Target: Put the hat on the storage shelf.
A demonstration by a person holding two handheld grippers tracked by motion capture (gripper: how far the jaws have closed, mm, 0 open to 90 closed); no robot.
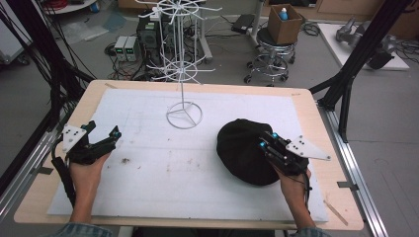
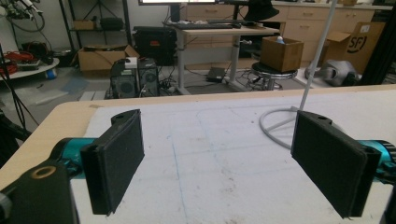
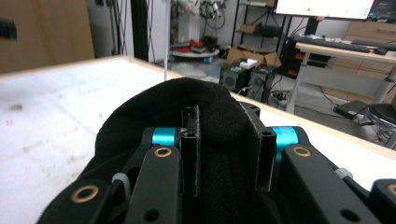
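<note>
White foam mat on wooden table; cluttered lab floor beyond

Even indoor light, bg soft

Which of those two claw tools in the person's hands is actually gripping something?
The right gripper: its jaws are pinched on the black hat. The left gripper rests on the white mat, jaws wide apart with nothing between them.

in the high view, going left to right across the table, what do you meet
left gripper → white wire rack's ring base → black cap → right gripper, clamped on the cap
</note>
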